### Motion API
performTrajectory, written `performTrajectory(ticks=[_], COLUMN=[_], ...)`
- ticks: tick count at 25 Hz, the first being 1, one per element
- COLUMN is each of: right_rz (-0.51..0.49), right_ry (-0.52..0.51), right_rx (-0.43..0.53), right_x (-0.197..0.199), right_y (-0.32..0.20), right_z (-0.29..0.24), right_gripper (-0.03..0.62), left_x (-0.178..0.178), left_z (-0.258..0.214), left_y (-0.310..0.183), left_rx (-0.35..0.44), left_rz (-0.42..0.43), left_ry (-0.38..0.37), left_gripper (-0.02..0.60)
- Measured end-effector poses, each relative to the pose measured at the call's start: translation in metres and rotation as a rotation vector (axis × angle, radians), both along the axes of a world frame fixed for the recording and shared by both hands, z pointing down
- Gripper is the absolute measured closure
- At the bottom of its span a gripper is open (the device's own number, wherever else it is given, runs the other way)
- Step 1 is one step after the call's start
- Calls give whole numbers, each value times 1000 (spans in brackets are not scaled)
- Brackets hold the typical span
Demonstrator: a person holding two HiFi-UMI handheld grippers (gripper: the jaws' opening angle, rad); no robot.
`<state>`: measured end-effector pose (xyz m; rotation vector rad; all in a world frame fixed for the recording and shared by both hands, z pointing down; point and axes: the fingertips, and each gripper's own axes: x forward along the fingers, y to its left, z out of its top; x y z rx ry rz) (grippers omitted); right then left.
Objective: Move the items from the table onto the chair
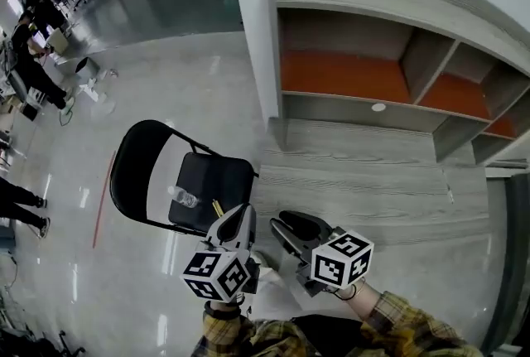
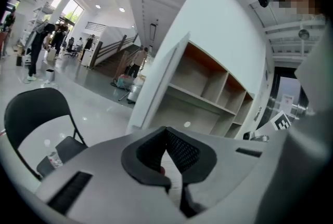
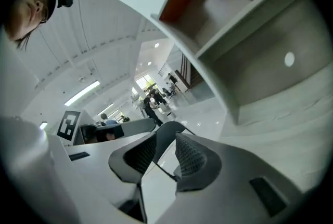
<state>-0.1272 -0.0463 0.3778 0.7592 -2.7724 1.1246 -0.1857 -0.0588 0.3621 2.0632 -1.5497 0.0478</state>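
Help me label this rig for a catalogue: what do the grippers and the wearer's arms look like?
The left gripper and right gripper: pale grey shells, black ribbed jaws, each bearing a white cube with black square markers. The sleeves are yellow-and-dark plaid.

Just beyond the left tongs [image 1: 238, 217], a clear thing [image 1: 184, 197] and a yellowish stick [image 1: 217, 207] on the chair [image 1: 222, 180] seat are too small to name. These tongs hide the seat's near edge. Beyond the right tongs [image 1: 288, 224], the shelf unit [image 1: 431, 57] runs past the picture's edge.
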Motion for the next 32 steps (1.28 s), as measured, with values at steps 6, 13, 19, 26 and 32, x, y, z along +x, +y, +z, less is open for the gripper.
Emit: performTrajectory(ticks=[6,13,19,26,32], right_rz=[183,339,429,447,450], right_ry=[58,94,156,209,241], right_rx=[186,246,285,313,316], right_x=[183,344,412,423,420], right_y=[-14,-11,3,20,26], right_z=[-40,-63,-63,-66,-74], right_gripper=[502,551,572,576,577], left_x=[168,316,381,402,398], left_z=[-32,-54,-59,-62,-63], left_y=[7,12,20,20,24], left_rx=[49,78,86,94,88], left_rz=[175,329,426,499,516], left_ry=[17,17,26,12,14], left_gripper=[577,577,577,577,577])
